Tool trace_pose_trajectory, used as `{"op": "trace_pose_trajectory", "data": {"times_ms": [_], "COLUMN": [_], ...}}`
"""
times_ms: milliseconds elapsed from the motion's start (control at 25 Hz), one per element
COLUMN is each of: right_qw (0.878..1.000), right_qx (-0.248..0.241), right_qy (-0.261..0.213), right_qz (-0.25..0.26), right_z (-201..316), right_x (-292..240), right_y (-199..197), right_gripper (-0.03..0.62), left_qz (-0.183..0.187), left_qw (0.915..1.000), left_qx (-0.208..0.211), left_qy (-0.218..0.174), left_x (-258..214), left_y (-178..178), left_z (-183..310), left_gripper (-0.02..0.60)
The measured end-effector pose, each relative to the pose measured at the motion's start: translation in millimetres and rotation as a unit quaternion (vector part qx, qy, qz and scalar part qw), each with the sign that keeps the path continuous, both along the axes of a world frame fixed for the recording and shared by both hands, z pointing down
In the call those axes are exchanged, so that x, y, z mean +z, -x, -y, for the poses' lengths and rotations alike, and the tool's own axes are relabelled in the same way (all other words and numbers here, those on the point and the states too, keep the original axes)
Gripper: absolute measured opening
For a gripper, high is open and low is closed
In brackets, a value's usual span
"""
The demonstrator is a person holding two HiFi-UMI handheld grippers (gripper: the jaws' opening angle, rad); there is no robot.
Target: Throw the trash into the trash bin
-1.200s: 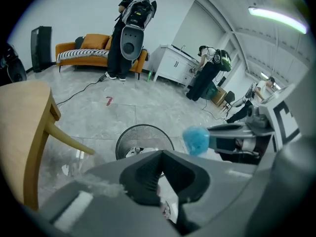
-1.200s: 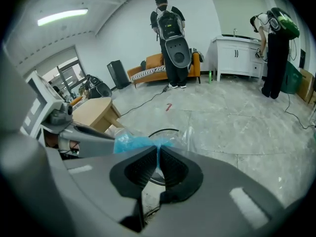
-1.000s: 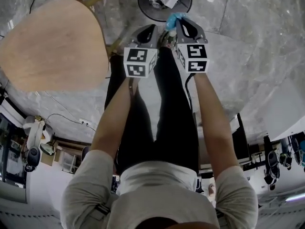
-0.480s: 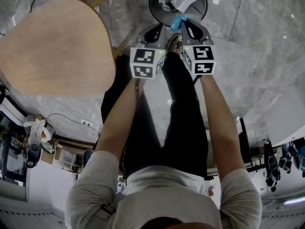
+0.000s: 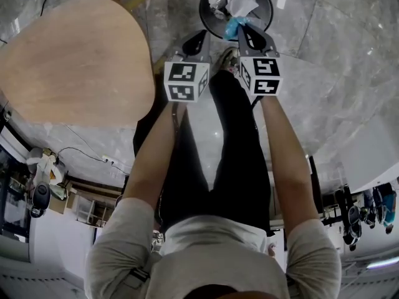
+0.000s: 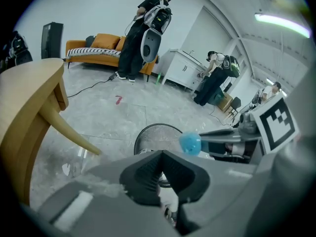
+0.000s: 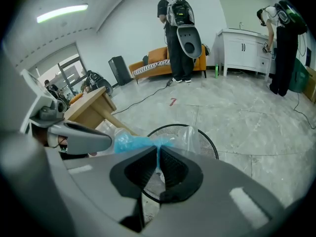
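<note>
"Holding the scrap so far forward: why was that?"

"The right tool (image 7: 159, 152) was clamped on a thin blue plastic wrapper (image 7: 131, 143). The wrapper stuck out past the tips, right at the near rim of the trash bin (image 5: 206, 11). I'd judge that letting go there would drop it inside rather than onto the floor (image 5: 336, 73)."

"And the other one?"

"The left tool (image 6: 162, 154) sat just beside it, jaws together on nothing, apparently only keeping pace."

"What was the bin like?"

"Round, black wire mesh, open-topped, standing on glossy grey stone-look tiles, with crumpled white paper (image 5: 234, 2) already in it. The wrapper looked crinkly and partly clear, probably light enough to flutter, so a low release seemed wise."
</note>
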State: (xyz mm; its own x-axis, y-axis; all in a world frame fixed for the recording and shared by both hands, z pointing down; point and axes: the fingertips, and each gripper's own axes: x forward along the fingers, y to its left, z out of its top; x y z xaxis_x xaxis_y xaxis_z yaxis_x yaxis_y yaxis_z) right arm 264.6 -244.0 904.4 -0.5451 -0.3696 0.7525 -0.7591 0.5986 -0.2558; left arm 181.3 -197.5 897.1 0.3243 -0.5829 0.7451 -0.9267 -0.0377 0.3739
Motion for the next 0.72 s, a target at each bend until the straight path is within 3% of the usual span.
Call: {"op": "trace_pose_trajectory", "data": {"times_ms": [360,440,480,720], "right_qw": [1.0,1.0,1.0,1.0], "right_qx": [0.002,0.001,-0.002,-0.01], "right_qy": [-0.002,0.0,0.003,-0.006], "right_qz": [-0.007,-0.012,-0.009,-0.011], "right_z": [6.6,6.9,5.7,0.3], "right_x": [8.5,12.0,12.5,-6.1], "right_y": [6.9,7.7,9.0,7.9], "right_gripper": [0.036,0.175,0.195,0.164], "left_qz": [-0.002,-0.001,-0.001,0.0], "left_qw": [1.0,1.0,1.0,1.0], "left_qx": [-0.001,-0.001,-0.002,0.002], "left_qy": [-0.003,-0.003,-0.003,0.004], "left_x": [4.4,5.1,5.3,-10.5], "left_y": [1.2,1.5,1.3,-0.9], "left_z": [1.7,2.0,1.1,-5.4], "left_gripper": [0.018,0.018,0.018,0.018]}}
